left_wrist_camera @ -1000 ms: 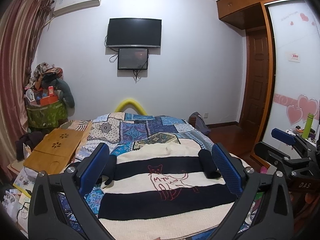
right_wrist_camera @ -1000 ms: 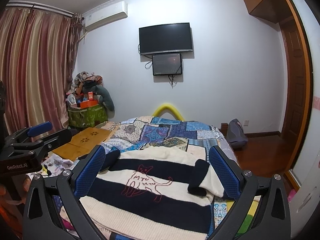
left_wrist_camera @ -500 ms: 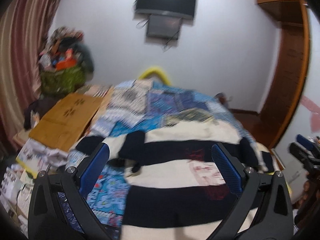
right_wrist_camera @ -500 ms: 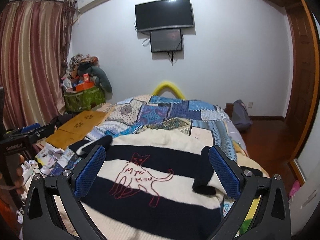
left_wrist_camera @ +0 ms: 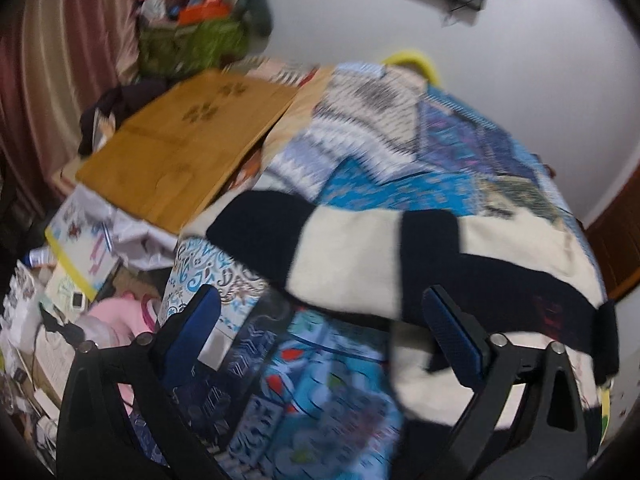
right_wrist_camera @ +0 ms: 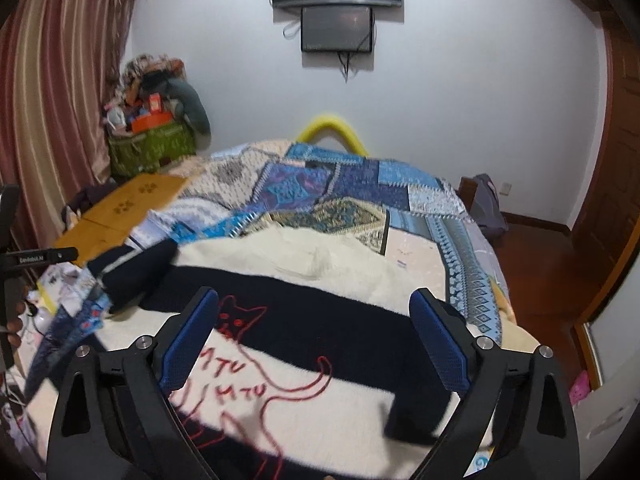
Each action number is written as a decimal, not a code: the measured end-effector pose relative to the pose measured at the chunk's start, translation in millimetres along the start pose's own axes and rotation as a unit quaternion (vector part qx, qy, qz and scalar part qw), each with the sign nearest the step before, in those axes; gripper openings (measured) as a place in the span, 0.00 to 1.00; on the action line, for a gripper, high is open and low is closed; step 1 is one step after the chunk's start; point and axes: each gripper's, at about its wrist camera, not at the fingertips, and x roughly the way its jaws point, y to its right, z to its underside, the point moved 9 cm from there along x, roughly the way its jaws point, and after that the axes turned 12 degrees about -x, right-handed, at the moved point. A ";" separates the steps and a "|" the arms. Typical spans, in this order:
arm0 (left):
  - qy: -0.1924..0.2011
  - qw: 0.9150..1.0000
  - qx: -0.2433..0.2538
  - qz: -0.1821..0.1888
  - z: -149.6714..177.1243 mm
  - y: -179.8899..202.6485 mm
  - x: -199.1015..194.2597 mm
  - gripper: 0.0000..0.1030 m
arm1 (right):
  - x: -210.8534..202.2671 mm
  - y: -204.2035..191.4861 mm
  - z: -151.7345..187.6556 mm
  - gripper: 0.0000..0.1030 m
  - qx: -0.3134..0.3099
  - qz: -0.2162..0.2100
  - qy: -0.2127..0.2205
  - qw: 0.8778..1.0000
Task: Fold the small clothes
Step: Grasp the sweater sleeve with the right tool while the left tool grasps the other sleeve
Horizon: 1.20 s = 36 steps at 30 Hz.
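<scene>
A small cream and navy striped sweater (right_wrist_camera: 320, 280) with a red cat outline (right_wrist_camera: 240, 376) lies spread on the patchwork bed. Its left sleeve (left_wrist_camera: 304, 240) stretches out toward the bed's left edge; its right sleeve (right_wrist_camera: 416, 404) lies folded over the body. My left gripper (left_wrist_camera: 320, 328) is open and empty, above the bedspread just below the left sleeve. My right gripper (right_wrist_camera: 316, 328) is open and empty, low over the sweater's chest. The left view is blurred.
The patchwork bedspread (right_wrist_camera: 360, 196) covers the bed. A wooden lap table (left_wrist_camera: 180, 140) leans at the bed's left side, above papers and clutter on the floor (left_wrist_camera: 72, 280). A green basket piled with things (right_wrist_camera: 148, 140) stands by the curtain. A wooden door (right_wrist_camera: 616, 160) is at right.
My left gripper swung left and down toward the left sleeve and bed edge. My right gripper dropped forward, closer over the sweater. Both stayed open.
</scene>
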 end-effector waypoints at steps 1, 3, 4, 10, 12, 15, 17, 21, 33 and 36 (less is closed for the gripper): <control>-0.015 1.000 -0.009 -0.004 -0.3 -5.9 13.3 0.90 | 7.1 0.2 1.0 0.92 -0.002 -0.002 -0.006 1.000; -0.045 0.998 -0.030 -0.016 0.1 -17.9 36.6 0.84 | 23.1 -1.5 4.9 0.88 -0.004 -0.017 -0.021 1.000; -0.053 0.998 -0.037 -0.019 1.0 -21.5 41.4 0.80 | 28.4 -1.7 7.1 0.86 -0.004 -0.021 -0.027 0.999; -0.088 0.993 -0.074 -0.034 -1.2 -36.2 87.1 0.71 | 61.2 -2.6 20.1 0.79 -0.010 -0.038 -0.062 0.997; -0.079 0.993 -0.071 -0.044 -4.4 -35.4 92.6 0.70 | 67.0 0.0 24.0 0.77 -0.010 -0.037 -0.071 0.997; -0.075 0.996 -0.030 -0.042 -6.1 -21.9 95.4 0.42 | 76.6 12.2 36.3 0.76 -0.004 -0.032 -0.093 0.995; -0.094 0.995 -0.015 -0.015 -2.9 -10.1 98.0 0.09 | 81.3 25.7 48.8 0.75 -0.001 -0.021 -0.114 0.993; -0.105 0.995 -0.003 0.001 -0.9 2.1 96.1 0.08 | 80.9 58.7 71.2 0.75 -0.002 0.013 -0.142 0.990; -0.047 0.990 0.093 0.096 -18.1 116.1 6.7 0.07 | 44.1 135.7 124.6 0.38 0.012 0.068 -0.191 0.979; -0.046 0.983 0.120 0.131 -11.7 155.7 -13.5 0.07 | 32.3 150.4 131.2 0.38 0.035 0.078 -0.194 0.977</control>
